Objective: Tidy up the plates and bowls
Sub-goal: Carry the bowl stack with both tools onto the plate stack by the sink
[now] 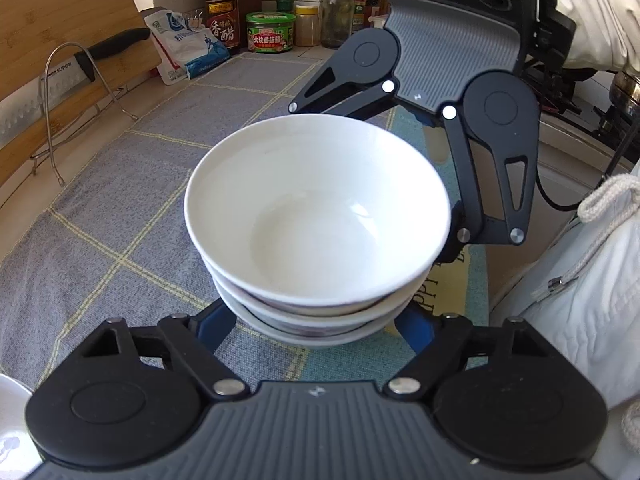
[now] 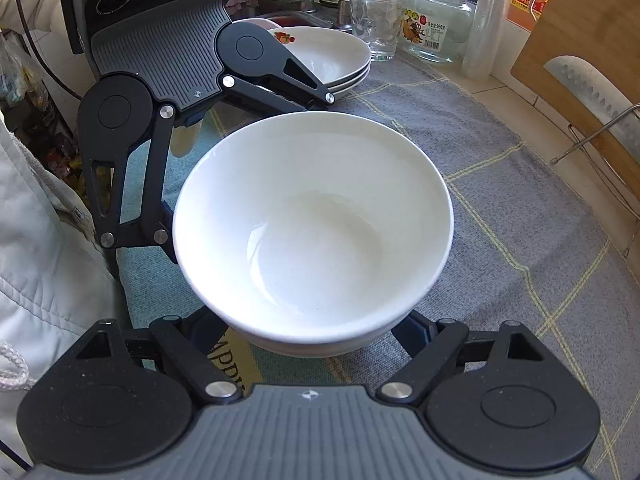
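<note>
A stack of three white bowls (image 1: 316,208) stands on the grey checked cloth (image 1: 120,220). My left gripper (image 1: 314,332) reaches around its base; both blue fingers (image 1: 216,326) lie against the lowest bowl, shut on the stack. From the opposite side my right gripper (image 1: 372,120) comes down over the far rim. In the right wrist view the same bowl stack (image 2: 312,224) fills the middle, and the right gripper (image 2: 310,336) has its fingers (image 2: 206,330) against the lower bowl. The fingertips are hidden under the rims. A stack of white plates (image 2: 336,60) sits behind the left gripper (image 2: 244,120).
A knife (image 1: 60,80) rests in a wire rack against a wooden board at the left. Sauce bottles (image 1: 222,4) and jars (image 1: 270,32) line the back wall. A glass (image 2: 376,24) and a glass jar (image 2: 440,20) stand near the plates. A person's white jacket (image 1: 592,280) is close by.
</note>
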The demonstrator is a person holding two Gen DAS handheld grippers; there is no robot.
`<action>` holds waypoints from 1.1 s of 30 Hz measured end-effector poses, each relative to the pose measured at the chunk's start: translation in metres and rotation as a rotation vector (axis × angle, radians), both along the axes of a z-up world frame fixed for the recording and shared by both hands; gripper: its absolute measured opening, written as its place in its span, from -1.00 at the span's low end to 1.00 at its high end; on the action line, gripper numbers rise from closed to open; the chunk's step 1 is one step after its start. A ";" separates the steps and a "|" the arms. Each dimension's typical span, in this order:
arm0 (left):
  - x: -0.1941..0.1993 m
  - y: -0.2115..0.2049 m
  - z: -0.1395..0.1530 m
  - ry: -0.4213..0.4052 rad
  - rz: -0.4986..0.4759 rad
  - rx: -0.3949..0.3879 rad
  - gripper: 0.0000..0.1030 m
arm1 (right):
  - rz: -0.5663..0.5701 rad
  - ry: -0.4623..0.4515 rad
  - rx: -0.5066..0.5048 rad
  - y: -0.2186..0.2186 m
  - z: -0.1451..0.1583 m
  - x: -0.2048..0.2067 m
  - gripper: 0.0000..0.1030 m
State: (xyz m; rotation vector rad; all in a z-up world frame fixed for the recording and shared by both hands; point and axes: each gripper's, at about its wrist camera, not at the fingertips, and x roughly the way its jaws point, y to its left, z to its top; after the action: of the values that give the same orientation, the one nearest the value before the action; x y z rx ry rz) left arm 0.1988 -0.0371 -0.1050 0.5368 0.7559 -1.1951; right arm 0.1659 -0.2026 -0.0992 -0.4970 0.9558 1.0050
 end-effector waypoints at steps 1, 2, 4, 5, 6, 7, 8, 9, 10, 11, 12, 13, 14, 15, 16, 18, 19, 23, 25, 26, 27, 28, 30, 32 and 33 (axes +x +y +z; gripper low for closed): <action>0.000 0.000 0.000 0.002 -0.003 0.000 0.65 | 0.003 0.002 -0.001 0.000 0.000 0.000 0.76; 0.001 0.001 0.000 0.003 -0.006 0.000 0.65 | 0.007 0.003 -0.002 0.000 0.000 0.000 0.76; 0.001 0.002 0.000 0.004 -0.012 0.000 0.65 | 0.012 0.005 -0.001 0.000 0.000 0.001 0.76; 0.002 0.001 0.000 0.005 -0.013 0.001 0.66 | 0.011 0.006 0.001 0.000 0.000 0.001 0.76; 0.002 0.001 0.000 0.008 -0.012 0.001 0.66 | 0.009 0.007 0.003 0.000 0.000 0.001 0.76; 0.002 0.001 0.000 0.008 -0.013 0.001 0.66 | 0.008 0.007 0.004 -0.001 0.000 0.001 0.75; 0.002 0.001 0.000 0.007 -0.012 0.001 0.66 | 0.007 0.007 0.005 -0.001 0.000 0.001 0.75; 0.002 0.001 0.000 0.006 -0.009 0.001 0.66 | 0.006 0.007 0.005 -0.001 -0.001 0.000 0.75; 0.001 0.001 0.001 0.006 -0.005 0.001 0.66 | 0.005 0.006 0.005 -0.001 -0.001 0.000 0.75; 0.001 0.001 0.001 0.005 -0.003 0.002 0.65 | 0.004 0.005 0.005 -0.001 -0.001 0.000 0.75; 0.001 0.001 0.002 0.006 0.001 0.005 0.65 | 0.004 0.006 0.005 0.000 -0.001 0.000 0.75; 0.000 0.001 0.002 0.007 0.005 0.005 0.65 | 0.006 0.009 0.004 0.000 -0.001 0.000 0.75; 0.000 0.002 0.003 0.007 0.007 0.004 0.65 | 0.008 0.012 0.004 0.000 0.000 0.001 0.75; -0.001 0.003 0.003 0.009 0.012 0.002 0.65 | 0.012 0.012 0.004 0.001 0.001 0.001 0.75; -0.001 0.004 0.004 0.011 0.019 0.000 0.65 | 0.017 0.012 0.005 0.002 0.001 0.001 0.75; -0.003 0.008 0.008 0.017 0.036 -0.004 0.65 | 0.029 0.014 0.008 0.005 0.005 0.002 0.75; -0.005 0.010 0.010 0.019 0.046 -0.008 0.65 | 0.038 0.014 0.010 0.006 0.008 0.002 0.75; -0.011 0.022 0.022 0.007 0.091 -0.023 0.65 | 0.078 0.003 0.024 0.016 0.021 0.008 0.75; -0.013 0.030 0.029 0.003 0.121 -0.031 0.65 | 0.102 -0.005 0.032 0.024 0.027 0.012 0.75; -0.015 0.035 0.033 -0.004 0.138 -0.032 0.66 | 0.117 -0.014 0.035 0.029 0.031 0.014 0.75; -0.016 0.039 0.037 -0.013 0.152 -0.033 0.66 | 0.131 -0.023 0.036 0.034 0.034 0.016 0.75; -0.016 0.044 0.039 -0.021 0.165 -0.035 0.66 | 0.145 -0.031 0.037 0.040 0.037 0.019 0.75; -0.016 0.057 0.046 -0.037 0.197 -0.038 0.66 | 0.176 -0.048 0.041 0.053 0.043 0.025 0.75; -0.015 0.070 0.051 -0.045 0.228 -0.044 0.66 | 0.205 -0.060 0.047 0.067 0.047 0.032 0.75; -0.014 0.078 0.053 -0.052 0.244 -0.046 0.66 | 0.217 -0.066 0.048 0.074 0.049 0.035 0.75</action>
State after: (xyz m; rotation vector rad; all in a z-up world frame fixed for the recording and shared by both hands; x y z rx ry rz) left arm 0.1845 0.0407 -0.0519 0.4224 0.7256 -0.9661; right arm 0.2006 -0.1289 -0.0503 -0.5990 0.8289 1.1971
